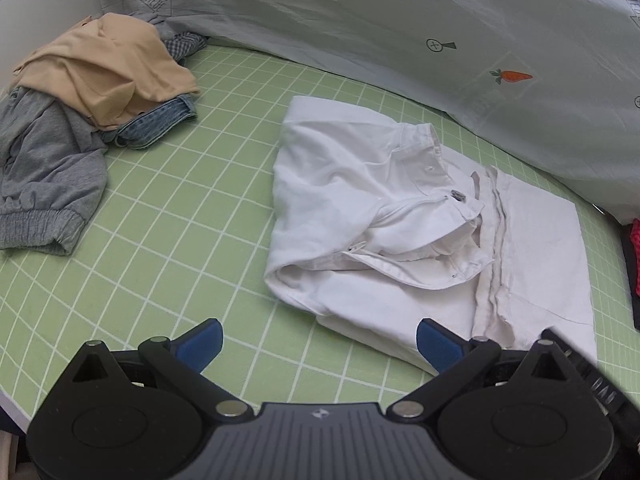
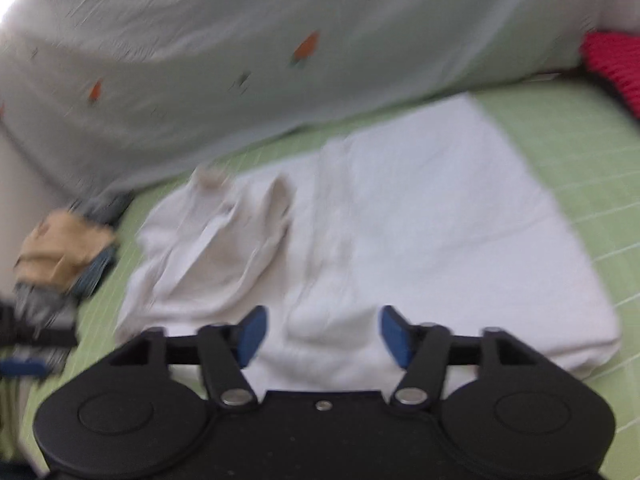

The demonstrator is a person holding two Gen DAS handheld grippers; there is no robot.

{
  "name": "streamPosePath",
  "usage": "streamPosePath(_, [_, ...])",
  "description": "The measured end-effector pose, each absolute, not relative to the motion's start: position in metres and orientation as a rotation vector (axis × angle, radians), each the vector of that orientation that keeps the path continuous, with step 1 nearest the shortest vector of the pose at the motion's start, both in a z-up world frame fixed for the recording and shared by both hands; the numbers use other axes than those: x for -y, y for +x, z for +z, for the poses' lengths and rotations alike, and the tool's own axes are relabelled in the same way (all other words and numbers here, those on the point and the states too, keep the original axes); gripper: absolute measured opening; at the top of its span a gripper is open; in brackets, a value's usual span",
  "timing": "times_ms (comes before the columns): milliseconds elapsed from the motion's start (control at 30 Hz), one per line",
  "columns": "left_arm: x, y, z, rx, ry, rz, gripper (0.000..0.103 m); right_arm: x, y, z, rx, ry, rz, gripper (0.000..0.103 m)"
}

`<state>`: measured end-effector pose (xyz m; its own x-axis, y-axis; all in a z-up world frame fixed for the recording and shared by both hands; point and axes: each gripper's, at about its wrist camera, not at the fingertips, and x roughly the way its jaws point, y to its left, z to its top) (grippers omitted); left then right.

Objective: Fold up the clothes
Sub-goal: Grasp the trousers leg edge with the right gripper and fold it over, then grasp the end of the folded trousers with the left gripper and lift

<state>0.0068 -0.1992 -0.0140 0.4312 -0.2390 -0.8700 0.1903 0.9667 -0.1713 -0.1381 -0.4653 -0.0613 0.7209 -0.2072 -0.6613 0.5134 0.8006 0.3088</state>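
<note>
White trousers (image 1: 400, 216) lie partly folded on the green grid mat (image 1: 180, 208), the waistband with its button and zip turned up in the middle. My left gripper (image 1: 320, 344) hovers open just in front of their near edge, nothing between its blue pads. In the blurred right wrist view the same white trousers (image 2: 400, 220) fill the middle, and my right gripper (image 2: 324, 336) stands open right above their near edge, holding nothing. The left gripper (image 2: 28, 352) shows dimly at the left edge of that view.
A heap of unfolded clothes (image 1: 80, 100) sits at the back left: a beige top, a grey sweatshirt, blue denim. A pale quilt with carrot prints (image 1: 400, 32) runs along the back. Something red (image 2: 612, 68) lies at the right edge.
</note>
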Motion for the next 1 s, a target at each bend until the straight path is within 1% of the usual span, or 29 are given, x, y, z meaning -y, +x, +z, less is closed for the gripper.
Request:
streamPosePath(33, [0.199,0.007,-0.014,-1.095,-0.050,-0.268,0.102,0.469,-0.135,-0.061,-0.653,0.483,-0.459,0.086])
streamPosePath(67, [0.199,0.007,-0.015,-1.096,-0.049,-0.267,0.102,0.471,-0.131,-0.062,-0.669,0.458,-0.494,0.086])
streamPosePath(167, [0.199,0.009,-0.016,-1.102,-0.049,-0.267,0.102,0.470,-0.115,-0.084,-0.822,0.361,-0.533,0.092])
streamPosePath(267, [0.201,0.015,-0.017,-1.107,-0.049,-0.267,0.102,0.454,-0.108,-0.115,-0.958,0.236,-0.519,0.095])
streamPosePath(300, [0.200,0.018,-0.017,-1.105,-0.052,-0.263,0.102,0.449,-0.109,-0.114,-0.952,0.207,-0.520,0.095])
streamPosePath(400, [0.198,0.031,-0.018,-1.103,-0.067,-0.245,0.102,0.456,-0.112,-0.108,-0.975,0.270,-0.508,0.095])
streamPosePath(600, [0.186,0.076,-0.029,-1.119,-0.128,-0.220,0.102,0.481,-0.121,-0.090,-0.897,0.421,-0.534,0.097])
streamPosePath(667, [0.184,0.093,-0.039,-1.150,-0.156,-0.226,0.102,0.488,-0.119,-0.086,-0.881,0.428,-0.558,0.100])
streamPosePath(833, [0.186,0.135,-0.072,-1.252,-0.232,-0.253,0.102,0.506,-0.110,-0.085,-0.883,0.461,-0.627,0.100])
streamPosePath(1000, [0.190,0.165,-0.097,-1.319,-0.287,-0.299,0.101,0.514,-0.100,-0.096,-0.940,0.466,-0.677,0.100])
